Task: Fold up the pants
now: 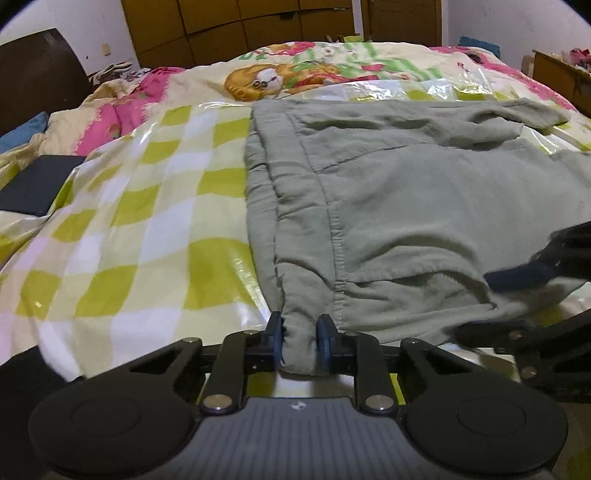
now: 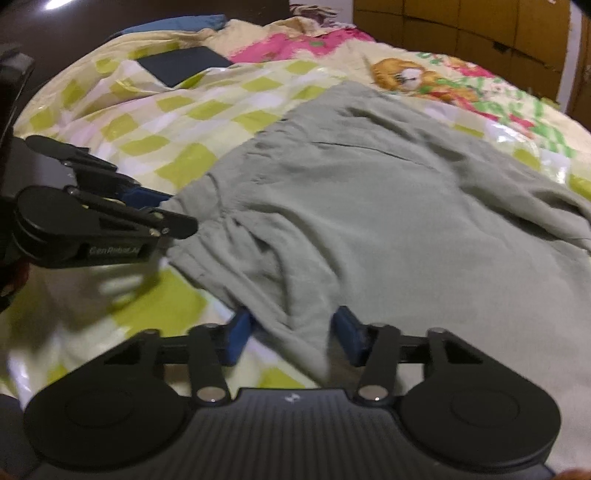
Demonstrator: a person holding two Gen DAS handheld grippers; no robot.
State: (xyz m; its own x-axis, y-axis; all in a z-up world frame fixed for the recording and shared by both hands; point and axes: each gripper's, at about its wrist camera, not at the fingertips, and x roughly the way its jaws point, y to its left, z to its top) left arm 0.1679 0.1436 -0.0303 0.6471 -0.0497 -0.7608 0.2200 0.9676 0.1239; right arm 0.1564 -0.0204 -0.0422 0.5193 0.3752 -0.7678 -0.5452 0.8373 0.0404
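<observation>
Grey-green pants (image 1: 406, 192) lie spread on a bed covered with a green-and-white checked plastic sheet (image 1: 140, 206). My left gripper (image 1: 301, 343) is shut on the near corner of the waistband, which bunches between its blue pads. In the right wrist view the pants (image 2: 388, 206) fill the middle. My right gripper (image 2: 291, 332) is open, its blue fingers (image 2: 240, 332) straddling the near edge of the cloth without pinching it. The left gripper (image 2: 155, 206) shows at the left of that view, holding the waistband corner. The right gripper's fingers (image 1: 517, 277) show at the right edge of the left wrist view.
A dark flat book-like object (image 1: 37, 188) lies on the bed at the left. A cartoon-print quilt (image 1: 295, 74) covers the far part of the bed. A dark headboard (image 1: 37, 74) and brown wardrobe (image 1: 258, 26) stand beyond.
</observation>
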